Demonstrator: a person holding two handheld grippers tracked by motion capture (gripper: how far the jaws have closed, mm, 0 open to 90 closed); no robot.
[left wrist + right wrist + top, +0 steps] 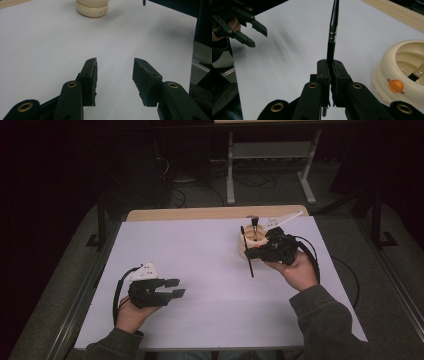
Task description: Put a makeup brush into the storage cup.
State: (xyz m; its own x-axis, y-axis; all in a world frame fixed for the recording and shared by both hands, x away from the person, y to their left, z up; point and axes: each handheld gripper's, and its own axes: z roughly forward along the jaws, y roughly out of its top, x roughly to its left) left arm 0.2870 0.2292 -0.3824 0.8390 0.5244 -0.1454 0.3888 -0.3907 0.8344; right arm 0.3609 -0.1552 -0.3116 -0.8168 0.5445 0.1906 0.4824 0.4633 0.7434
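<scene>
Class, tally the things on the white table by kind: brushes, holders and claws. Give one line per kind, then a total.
Makeup brushes: 2, one clamped in the right claw, one standing in the holder
Cream round holder: 1
Claws: 2, the left claw open and holding nothing
Total: 5

2 black grippers: left gripper (pixel 175 288) lower left of the high view, white-grey plate on top, black cable looping off it; right gripper (pixel 256 251) right of centre, black cable too. Brass-ringed screws on black jaw arms. Dark olive-grey sleeves (pixel 325 320) at bottom.
</scene>
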